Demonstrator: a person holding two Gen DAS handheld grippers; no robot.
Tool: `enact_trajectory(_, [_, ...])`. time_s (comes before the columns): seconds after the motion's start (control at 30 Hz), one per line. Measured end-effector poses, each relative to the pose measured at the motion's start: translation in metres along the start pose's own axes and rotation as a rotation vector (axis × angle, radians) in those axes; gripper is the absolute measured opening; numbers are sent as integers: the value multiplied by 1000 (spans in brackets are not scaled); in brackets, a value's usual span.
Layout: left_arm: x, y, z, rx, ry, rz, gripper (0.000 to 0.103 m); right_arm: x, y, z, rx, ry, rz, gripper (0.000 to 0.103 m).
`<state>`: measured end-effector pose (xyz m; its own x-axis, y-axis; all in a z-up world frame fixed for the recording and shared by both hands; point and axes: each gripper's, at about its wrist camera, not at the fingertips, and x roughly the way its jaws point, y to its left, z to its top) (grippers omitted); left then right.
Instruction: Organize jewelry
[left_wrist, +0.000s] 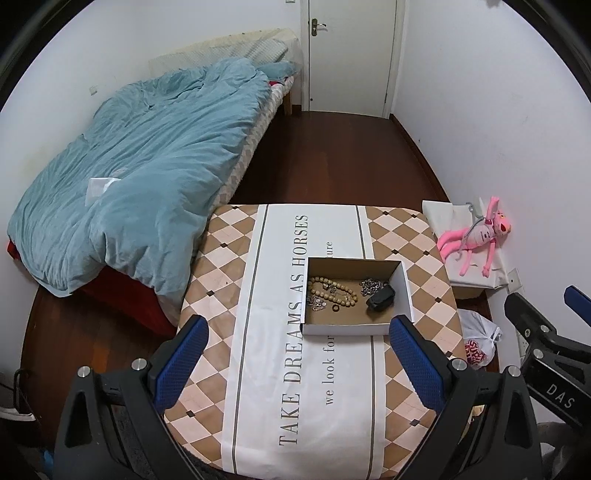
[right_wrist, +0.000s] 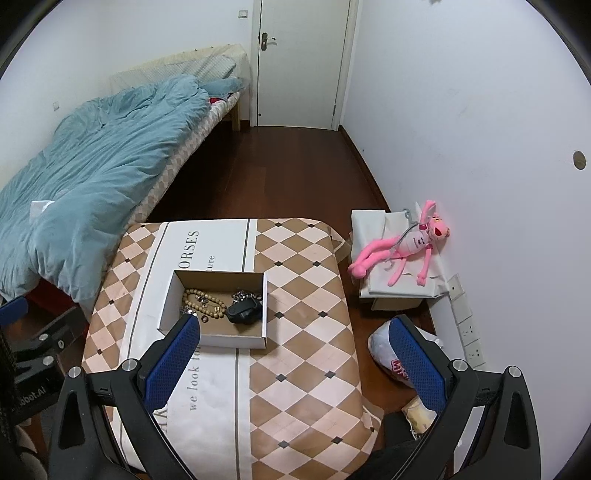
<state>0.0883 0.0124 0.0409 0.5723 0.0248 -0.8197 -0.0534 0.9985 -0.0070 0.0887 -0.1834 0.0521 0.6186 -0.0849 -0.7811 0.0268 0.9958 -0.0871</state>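
An open cardboard box sits on the checked tablecloth. Inside lie a wooden bead necklace, a silver chain, a sparkly piece, a small ring and a black case. My left gripper hovers open above the table, just short of the box's near wall, nothing between its blue pads. My right gripper is open too, high over the table's right side, its left finger overlapping the box's near corner.
The table stands between a bed with a blue duvet on the left and a wall on the right. A pink plush toy lies on a white box. A plastic bag sits on the floor.
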Motion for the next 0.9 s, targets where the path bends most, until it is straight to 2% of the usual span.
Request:
enact_trajectory(0.27, [5,-2,3,-3,10,6,100,15,2,5,-2,42,21,103])
enact_trajectory(0.9, [12,4,0,4,21,2,100,18,5,-3,-3,66,35,103])
